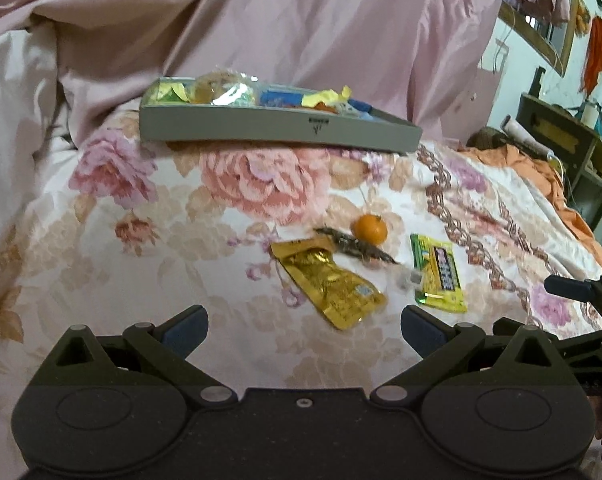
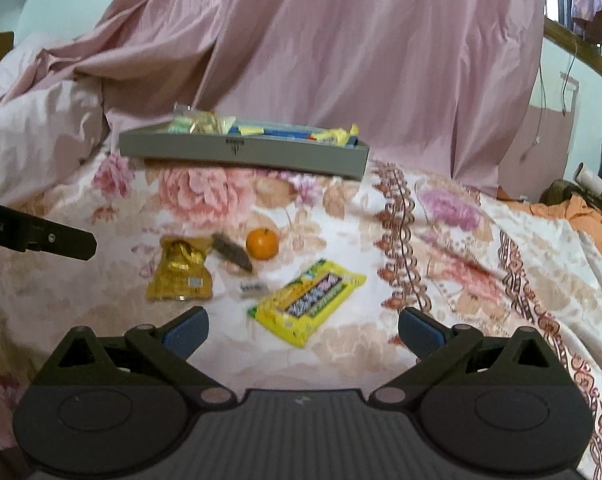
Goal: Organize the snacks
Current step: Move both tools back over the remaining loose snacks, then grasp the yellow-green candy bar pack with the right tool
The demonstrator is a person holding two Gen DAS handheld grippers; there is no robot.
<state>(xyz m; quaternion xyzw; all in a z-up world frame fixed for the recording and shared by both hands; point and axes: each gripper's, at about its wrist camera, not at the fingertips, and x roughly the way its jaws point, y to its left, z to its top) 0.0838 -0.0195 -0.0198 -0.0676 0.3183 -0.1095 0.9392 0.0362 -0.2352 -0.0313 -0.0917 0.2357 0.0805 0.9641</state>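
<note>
A bed is covered by a white satin bedspread (image 2: 341, 216) printed with large pink flowers, and pink satin drapery (image 2: 341, 48) is hung behind it. A shallow grey rectangular tray (image 1: 261, 126), filled with wrapped snacks, is set at the far side of the bedspread. Nearer, well apart from the tray, a gold foil pouch (image 2: 183, 270), a dark elongated packet (image 2: 231, 257), a small round orange (image 2: 262, 243) and a yellow-green candy bag (image 2: 309, 300) are laid close together. Crumpled orange cloth (image 1: 541, 172) and wooden shelving (image 1: 561, 136) are seen to the right. The left gripper (image 1: 304, 326) and right gripper (image 2: 303, 328) are both held spread wide above the bedspread, with nothing grasped.
</note>
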